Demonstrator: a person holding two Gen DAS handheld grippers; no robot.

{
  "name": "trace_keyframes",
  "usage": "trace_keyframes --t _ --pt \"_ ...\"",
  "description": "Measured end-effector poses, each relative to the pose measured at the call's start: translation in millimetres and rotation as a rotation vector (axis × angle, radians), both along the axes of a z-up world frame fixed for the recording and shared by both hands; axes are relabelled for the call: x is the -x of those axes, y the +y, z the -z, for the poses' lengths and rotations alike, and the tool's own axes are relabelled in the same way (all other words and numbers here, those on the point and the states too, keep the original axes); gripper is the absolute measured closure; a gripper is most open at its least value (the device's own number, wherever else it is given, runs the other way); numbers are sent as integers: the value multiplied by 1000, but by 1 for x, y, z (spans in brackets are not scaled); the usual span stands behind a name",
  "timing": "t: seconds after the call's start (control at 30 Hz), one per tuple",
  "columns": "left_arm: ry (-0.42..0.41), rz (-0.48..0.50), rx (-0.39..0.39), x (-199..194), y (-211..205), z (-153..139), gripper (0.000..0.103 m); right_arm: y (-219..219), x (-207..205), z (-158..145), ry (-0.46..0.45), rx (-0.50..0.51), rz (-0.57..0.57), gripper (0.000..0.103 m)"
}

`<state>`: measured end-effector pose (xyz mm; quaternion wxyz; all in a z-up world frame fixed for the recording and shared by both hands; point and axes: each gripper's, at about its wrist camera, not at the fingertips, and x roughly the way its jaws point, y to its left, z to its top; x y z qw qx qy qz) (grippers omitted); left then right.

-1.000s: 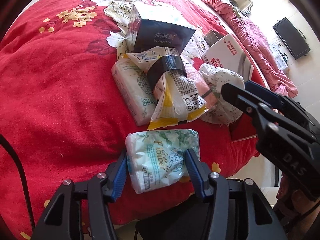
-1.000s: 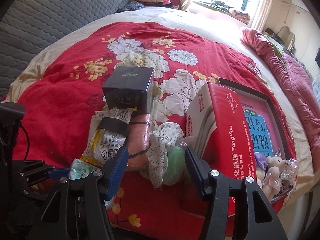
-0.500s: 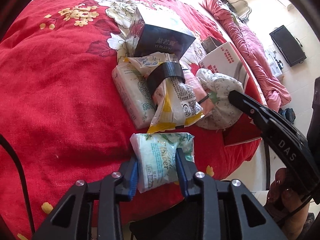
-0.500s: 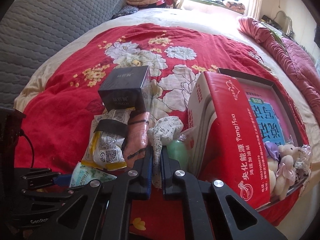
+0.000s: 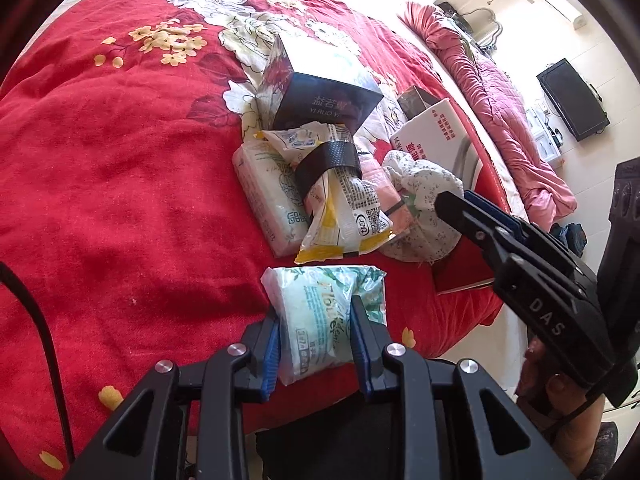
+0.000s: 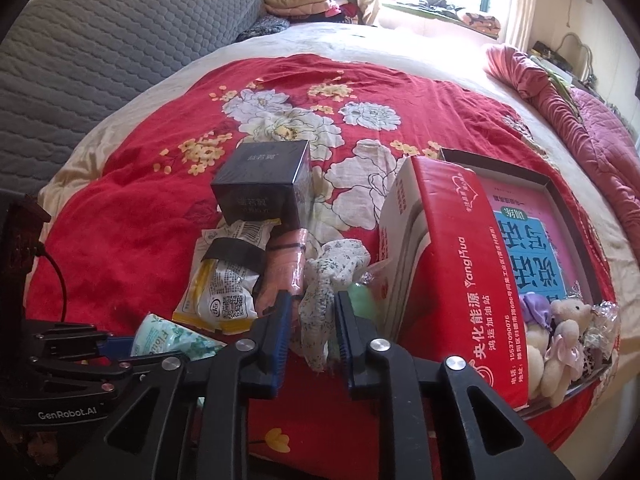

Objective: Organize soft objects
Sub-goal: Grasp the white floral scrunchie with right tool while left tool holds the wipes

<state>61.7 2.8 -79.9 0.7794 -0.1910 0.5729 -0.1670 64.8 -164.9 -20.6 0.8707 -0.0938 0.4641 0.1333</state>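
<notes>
Now, in the left wrist view, the left hand-held gripper (image 5: pixel 316 334) is gripping a soft pale-green plastic pack of tissues (image 5: pixel 326 312) at the near edge of the bed under its red floral quilt (image 5: pixel 120 184); the blue pads are pressing into both sides of the pack, which is bulging between them. Just beyond it a small heap is lying: a yellow-and-white crinkly packet bound with a black band (image 5: pixel 340 208), a white wrapped tissue brick (image 5: pixel 268 196), and a glossy dark cardboard box (image 5: pixel 324 96) behind them. The right hand-held gripper (image 5: pixel 452 200) is reaching in from the right toward a crumpled white floral cloth (image 5: pixel 424 208).

Turning to the right wrist view, that gripper's jaws are opening, with the cloth (image 6: pixel 320 304) hanging between the pads but seemingly not being squeezed. A tall red carton (image 6: pixel 452 264) is standing just beside it, and a cream plush bear (image 6: pixel 564 328) is lying in a shallow dark tray (image 6: pixel 560 188) further right.

To do this step well, the right gripper is probably needing to close again lower on the bunched cloth, taking several folds rather than one loose edge, while the left is keeping a moderate squeeze so the slippery pack does not slide out.
</notes>
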Motion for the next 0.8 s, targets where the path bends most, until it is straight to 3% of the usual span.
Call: trace_keyframes --t 0.37,0.4,0.47,0.57,0.8 --pt "-8 9 -2 0 1 -3 72 13 -38 31 54 39 28 72" --pt "-7 8 -3 0 1 -3 72 13 -41 33 51 39 34 76" --pt "-10 7 -8 1 2 -3 72 11 -44 36 46 46 45 92" --pt "-18 2 -12 3 4 -6 72 -3 -40 29 35 -42 85 97" --pt "-53 -4 -14 7 8 -19 72 -22 -21 -8 -39 -133 97 98"
